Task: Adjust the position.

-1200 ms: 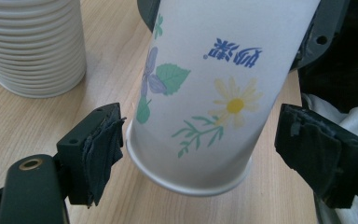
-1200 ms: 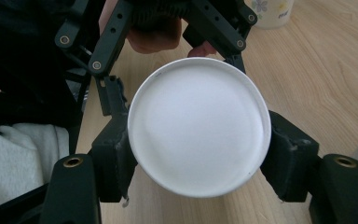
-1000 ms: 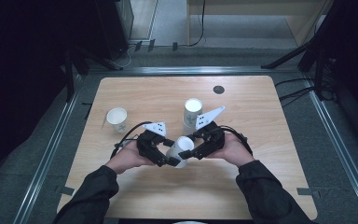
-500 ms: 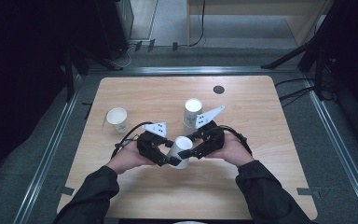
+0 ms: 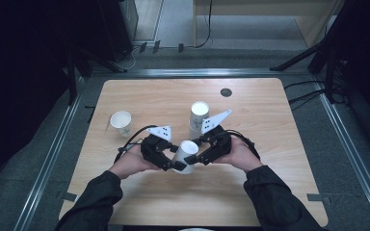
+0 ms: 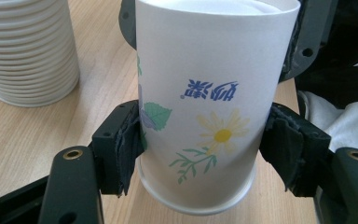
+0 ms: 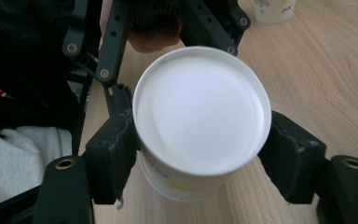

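Paper cup [image 6: 200,112] upside down between left hand-held gripper [image 6: 205,140] pads, clamped.

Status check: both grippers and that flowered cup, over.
Left gripper shut on flowered cup, inverted. Right gripper has just been opening, cup between its jaws. Cup stack behind, clear.

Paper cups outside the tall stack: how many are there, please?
2: a lone cup near the table's left edge, and a flowered cup clamped in the left hand-held gripper; another may be nested inside it.
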